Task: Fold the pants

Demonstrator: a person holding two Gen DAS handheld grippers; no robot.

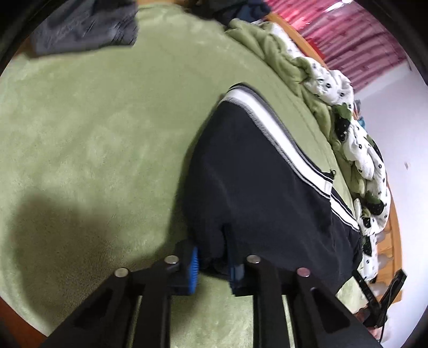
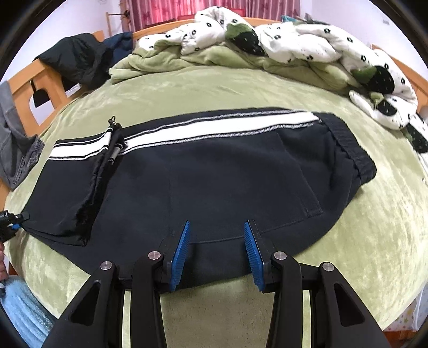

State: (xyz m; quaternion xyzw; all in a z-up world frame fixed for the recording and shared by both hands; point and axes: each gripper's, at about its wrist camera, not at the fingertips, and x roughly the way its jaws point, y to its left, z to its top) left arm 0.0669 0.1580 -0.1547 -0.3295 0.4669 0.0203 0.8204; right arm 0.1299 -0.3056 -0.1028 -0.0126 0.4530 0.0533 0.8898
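The pants (image 2: 203,171) lie flat across the middle of the right wrist view on a bed (image 2: 187,88) covered by a green plush blanket, folded over once so that one dark layer rests on another. A white stripe (image 2: 214,127) edged with grey stitching runs along their far side, the elastic waistband (image 2: 353,150) sits at the right end, and a zip pull (image 2: 113,121) sticks up near the left end where the upper layer stops. The right tongs (image 2: 216,250) stand at the lower centre of that view, their blue pads apart over the near edge of the pants, pressing on nothing. At the far left edge of the same view the tip of the left tongs (image 2: 12,219) meets the corner of the pants. In the left wrist view the left tongs (image 1: 214,263) are at the lower centre, clenched on a bunch of dark cloth from the pants (image 1: 256,187), which stretch away toward the upper right with the white stripe (image 1: 278,133) along their right edge. A rumpled white quilt (image 2: 307,40) with black marks lies heaped along the top of the right wrist view, with a pink curtain (image 2: 208,9) behind it. Grey clothing (image 1: 85,26) lies at the upper left of the left wrist view, and a dark jacket (image 2: 77,56) hangs over the wooden bed frame (image 2: 40,77) at the upper left of the right wrist view.
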